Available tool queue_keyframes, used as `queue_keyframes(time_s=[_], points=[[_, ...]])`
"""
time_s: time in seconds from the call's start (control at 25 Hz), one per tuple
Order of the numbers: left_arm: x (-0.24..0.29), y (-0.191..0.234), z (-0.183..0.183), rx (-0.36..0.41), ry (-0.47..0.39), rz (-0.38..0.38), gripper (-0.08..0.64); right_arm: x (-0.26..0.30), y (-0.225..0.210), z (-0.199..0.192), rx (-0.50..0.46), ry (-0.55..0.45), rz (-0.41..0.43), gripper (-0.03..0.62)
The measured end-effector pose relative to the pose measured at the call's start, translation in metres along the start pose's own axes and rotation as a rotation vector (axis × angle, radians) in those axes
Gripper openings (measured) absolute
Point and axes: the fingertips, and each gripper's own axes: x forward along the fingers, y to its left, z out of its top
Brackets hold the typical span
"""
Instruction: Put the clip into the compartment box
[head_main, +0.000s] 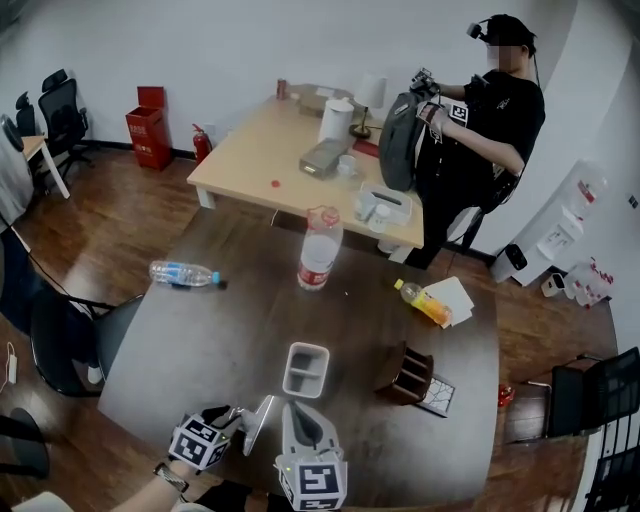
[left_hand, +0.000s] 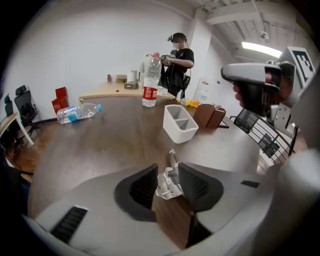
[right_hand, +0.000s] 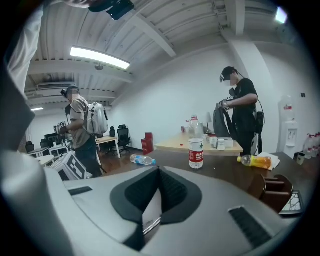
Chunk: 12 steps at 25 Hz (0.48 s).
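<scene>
Currently the white compartment box (head_main: 306, 386) stands on the dark bench (head_main: 220, 340), and both tools sit on its near side at the bench edge. The left tool (head_main: 258, 418) is near the box's left corner and the right tool (head_main: 299, 412) is just in front of it. Left gripper view: jaws apart, with the clear clip (left_hand: 168, 183) between them. It lies against the right-hand pad, with bare bench showing between it and the other pad, so it is not clamped. Whether the clip rests on the bench, I cannot tell. In that view the box is beyond the jaw tips, apart from the clip. The head view does not resolve the clip at all, only a pale shape at the left tool's tip. Right gripper view: jaws together at the tips, nothing between them. This view points level across the bench and does not take in the box. Head view only gives the layout. An upright bottle (head_main: 319, 250) with a red label stands well beyond the box. A bottle on its side (head_main: 185, 273) is beyond the box and to its left, and a yellow bottle (head_main: 424, 302) lies beyond the box to the right. A brown holder (head_main: 408, 373) is just beside the box on its right. Further off, a person (head_main: 495, 110) handles a grey backpack at a light table. The right gripper view alone shows a second person (right_hand: 80, 130) with a white backpack, at the left of its frame.
</scene>
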Motion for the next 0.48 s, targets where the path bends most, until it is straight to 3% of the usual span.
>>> queue_keyframes(time_s=[0.24,0.36,0.48], points=[[0.023,0.002,-0.009,-0.164,0.046,-0.123,0.140,0.013,-0.009,-0.029,0.029,0.046,-0.013,-0.002],[0.028,-0.002,-0.016,-0.177,0.087,-0.169,0.139,0.016,-0.013,-0.038,0.043,0.058,-0.015,-0.003],[0.030,-0.006,-0.023,-0.198,0.105,-0.200,0.072,0.018,-0.014,-0.043,0.050,0.065,-0.012,-0.003]])
